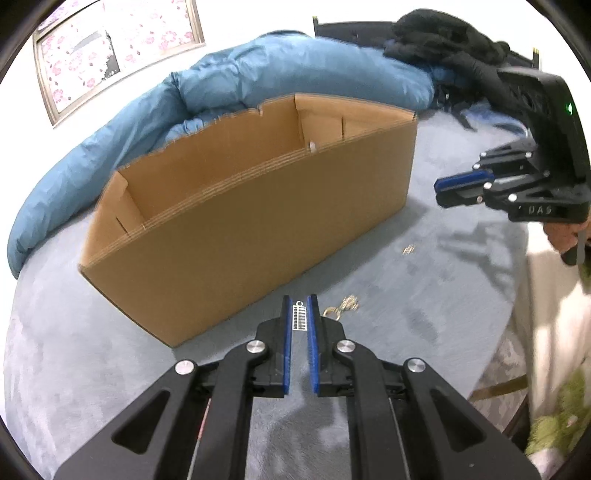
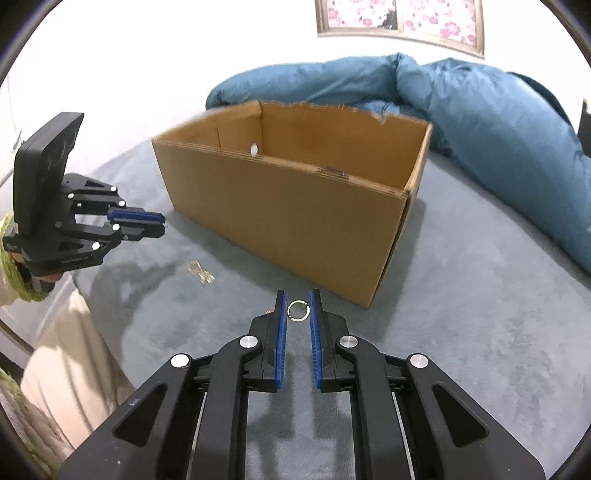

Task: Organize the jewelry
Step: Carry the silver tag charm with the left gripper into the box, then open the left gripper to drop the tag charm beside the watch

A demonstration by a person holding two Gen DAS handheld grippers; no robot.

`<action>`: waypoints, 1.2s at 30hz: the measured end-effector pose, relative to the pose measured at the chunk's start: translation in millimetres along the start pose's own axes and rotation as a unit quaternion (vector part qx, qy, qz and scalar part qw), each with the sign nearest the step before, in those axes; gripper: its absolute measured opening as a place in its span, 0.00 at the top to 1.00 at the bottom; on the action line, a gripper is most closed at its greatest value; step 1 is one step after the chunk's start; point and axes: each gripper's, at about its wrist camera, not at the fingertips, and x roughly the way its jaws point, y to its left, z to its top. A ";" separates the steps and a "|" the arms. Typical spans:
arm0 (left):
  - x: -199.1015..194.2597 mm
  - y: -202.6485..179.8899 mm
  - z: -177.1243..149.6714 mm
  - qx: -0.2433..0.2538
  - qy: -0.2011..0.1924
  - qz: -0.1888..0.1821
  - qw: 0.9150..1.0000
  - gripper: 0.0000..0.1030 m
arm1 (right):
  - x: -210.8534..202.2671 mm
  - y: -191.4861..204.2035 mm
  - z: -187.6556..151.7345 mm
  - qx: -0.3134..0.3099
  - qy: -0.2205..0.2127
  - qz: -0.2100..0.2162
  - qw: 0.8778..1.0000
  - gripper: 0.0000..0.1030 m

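My left gripper (image 1: 299,314) is shut on a small silver ladder-shaped pendant (image 1: 299,318), held between its blue pads just in front of the open cardboard box (image 1: 258,236). My right gripper (image 2: 298,310) is shut on a small gold ring (image 2: 297,311) near the box's front corner (image 2: 295,229). A gold jewelry piece (image 1: 341,308) lies on the grey bedsheet right of the left fingertips. Another small gold piece (image 1: 408,250) lies further right. In the right wrist view a clear and gold piece (image 2: 201,273) lies on the sheet below the left gripper (image 2: 162,223).
A blue duvet (image 1: 258,77) is bunched behind the box. Black clothes (image 1: 443,40) lie at the far right. The grey bed surface (image 2: 480,332) ends near my body on the left of the right wrist view. A framed floral window (image 2: 399,18) is behind.
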 end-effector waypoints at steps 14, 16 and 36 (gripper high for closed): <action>-44.5 10.3 88.4 -0.005 -0.099 0.018 0.995 0.93 | -36.6 3.7 79.9 0.030 -0.118 0.008 0.993 0.90; -38.8 18.3 99.4 -0.020 -0.101 0.013 0.995 0.93 | -30.3 3.4 90.3 0.036 -0.124 0.007 0.992 0.90; 53.9 56.5 122.6 -0.114 0.003 0.027 0.993 0.88 | 54.3 -19.9 120.1 0.079 -0.038 -0.052 0.995 0.89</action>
